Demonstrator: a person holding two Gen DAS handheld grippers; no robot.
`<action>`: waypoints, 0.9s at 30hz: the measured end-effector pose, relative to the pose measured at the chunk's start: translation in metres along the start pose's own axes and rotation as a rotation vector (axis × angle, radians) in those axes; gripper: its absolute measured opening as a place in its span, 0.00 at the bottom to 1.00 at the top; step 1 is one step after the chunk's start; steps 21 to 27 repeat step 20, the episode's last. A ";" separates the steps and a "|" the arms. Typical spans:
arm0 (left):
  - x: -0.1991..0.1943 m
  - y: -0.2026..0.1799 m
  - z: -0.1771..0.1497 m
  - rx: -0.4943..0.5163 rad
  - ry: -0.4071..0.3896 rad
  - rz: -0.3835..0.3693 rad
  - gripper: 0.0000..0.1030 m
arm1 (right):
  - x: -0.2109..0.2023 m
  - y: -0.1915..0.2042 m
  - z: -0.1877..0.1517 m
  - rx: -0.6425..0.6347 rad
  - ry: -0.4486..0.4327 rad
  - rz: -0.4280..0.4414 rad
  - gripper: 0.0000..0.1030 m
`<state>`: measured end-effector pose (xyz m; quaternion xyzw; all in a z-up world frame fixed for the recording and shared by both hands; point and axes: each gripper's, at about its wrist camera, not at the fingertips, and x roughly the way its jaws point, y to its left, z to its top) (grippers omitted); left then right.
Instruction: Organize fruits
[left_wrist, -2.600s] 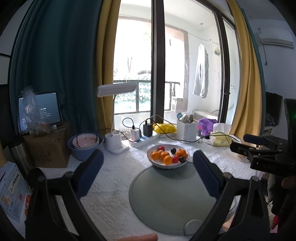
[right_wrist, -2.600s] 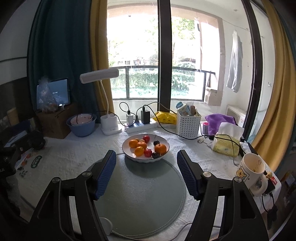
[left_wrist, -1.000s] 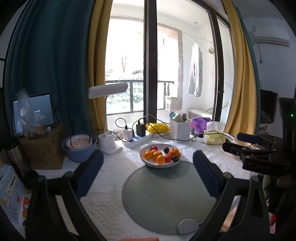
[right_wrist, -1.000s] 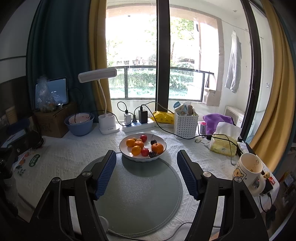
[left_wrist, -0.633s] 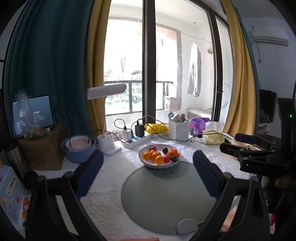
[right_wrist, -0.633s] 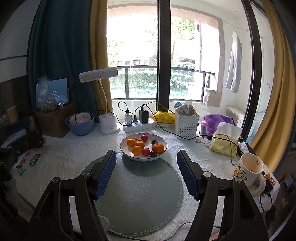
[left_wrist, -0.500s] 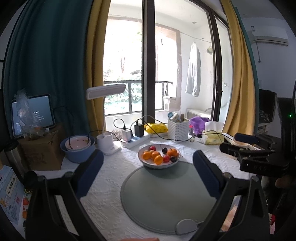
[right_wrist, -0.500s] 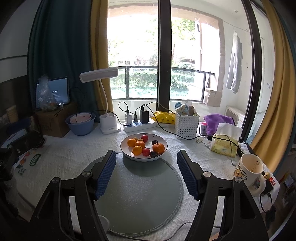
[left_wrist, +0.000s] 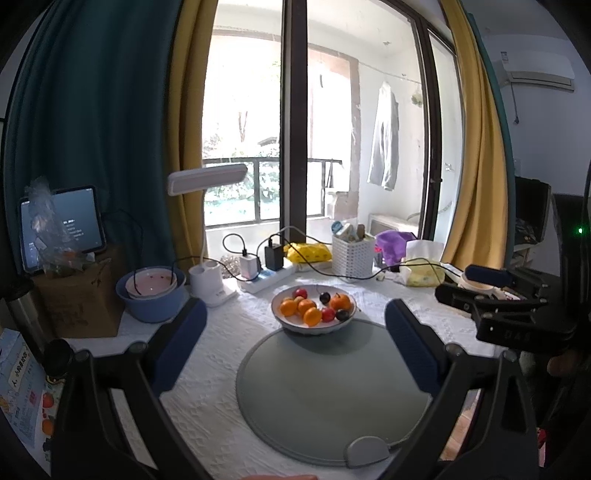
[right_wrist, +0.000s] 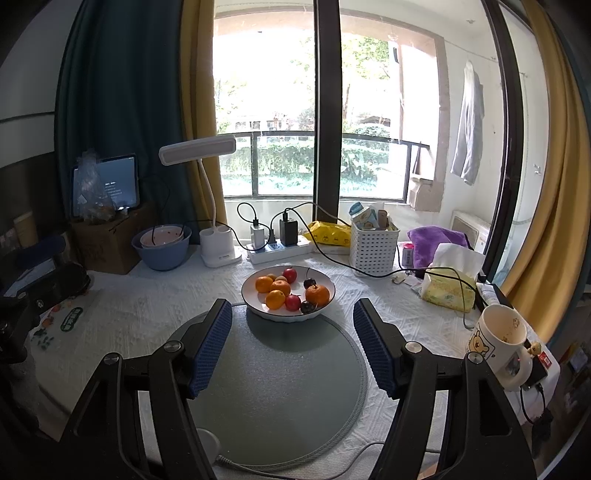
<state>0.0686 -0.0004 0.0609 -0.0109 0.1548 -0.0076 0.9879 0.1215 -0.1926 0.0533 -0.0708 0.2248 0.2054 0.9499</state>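
Note:
A white bowl (left_wrist: 291, 325) (right_wrist: 325, 306) stands at the far edge of a round grey mat (left_wrist: 325, 387) (right_wrist: 277, 384). It holds several oranges (left_wrist: 306, 306) (right_wrist: 280, 287), small red fruits (right_wrist: 292, 302) and dark cherries (right_wrist: 309, 283). My left gripper (left_wrist: 295, 332) is open and empty, held above the near side of the mat. My right gripper (right_wrist: 291, 332) is open and empty, just short of the bowl. The right gripper also shows at the right edge of the left wrist view (left_wrist: 491, 295).
Behind the bowl are a white desk lamp (right_wrist: 218, 251), a power strip with chargers (right_wrist: 277, 247), a white basket (right_wrist: 373, 247) and a tissue pack (right_wrist: 448, 288). A blue bowl (right_wrist: 162, 247) and cardboard box stand left. A bear mug (right_wrist: 498, 347) stands right.
Both views drifted slightly; the bowl sits a little lower left in the left wrist view. Both grippers stay open and empty.

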 end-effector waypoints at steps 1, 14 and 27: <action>0.000 -0.001 0.000 0.000 0.002 -0.001 0.95 | 0.001 0.000 0.000 0.001 0.001 -0.001 0.69; 0.000 -0.003 0.002 0.000 0.002 -0.006 0.95 | 0.000 -0.002 0.000 0.015 -0.005 0.001 0.69; 0.008 0.001 0.000 -0.017 -0.007 -0.003 0.95 | 0.010 -0.002 0.003 0.019 0.002 0.028 0.69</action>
